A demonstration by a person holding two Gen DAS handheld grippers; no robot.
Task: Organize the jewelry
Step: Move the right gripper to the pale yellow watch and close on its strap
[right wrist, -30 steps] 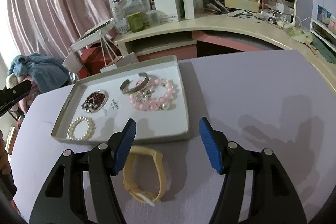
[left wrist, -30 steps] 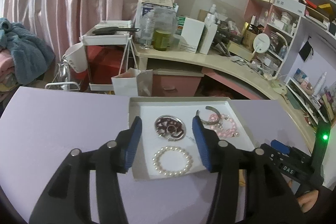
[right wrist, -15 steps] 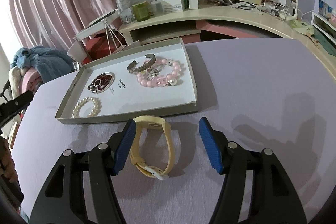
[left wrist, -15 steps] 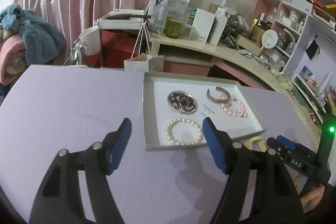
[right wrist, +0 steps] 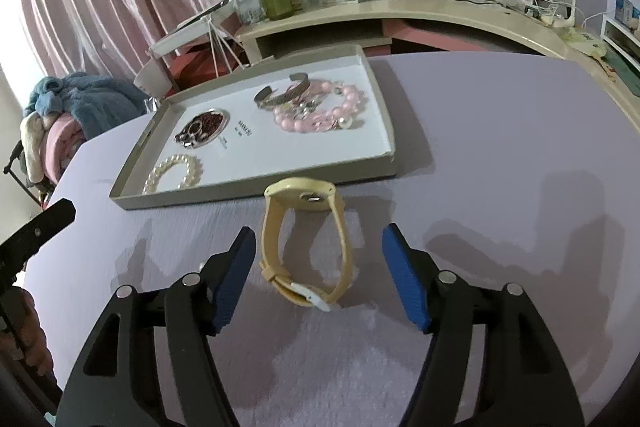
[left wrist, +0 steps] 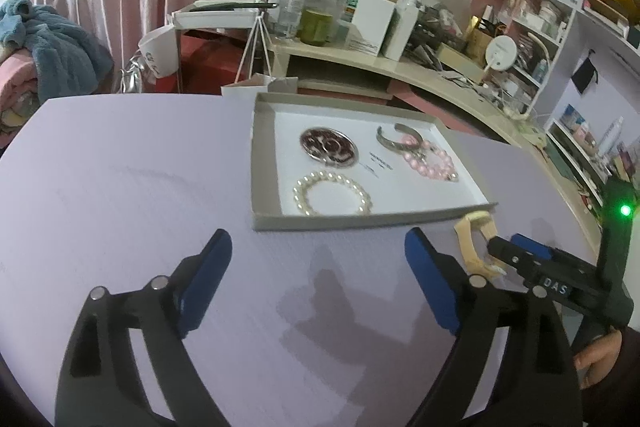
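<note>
Just off the tray's (right wrist: 256, 193) near edge, the yellow watch (right wrist: 306, 247) sits between the right gripper's (right wrist: 318, 277) wide-open fingers, ungrasped; left gripper (left wrist: 318, 283) is spread open too, holding nothing.

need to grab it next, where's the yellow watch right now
In the right wrist view the yellow rubber-strap watch lies on the purple table, just outside the grey tray's near edge, between the open right claw fingers.

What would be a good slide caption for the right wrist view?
Open right tongs straddle a yellow watch on the lilac table, just in front of the jewelry tray.
</note>
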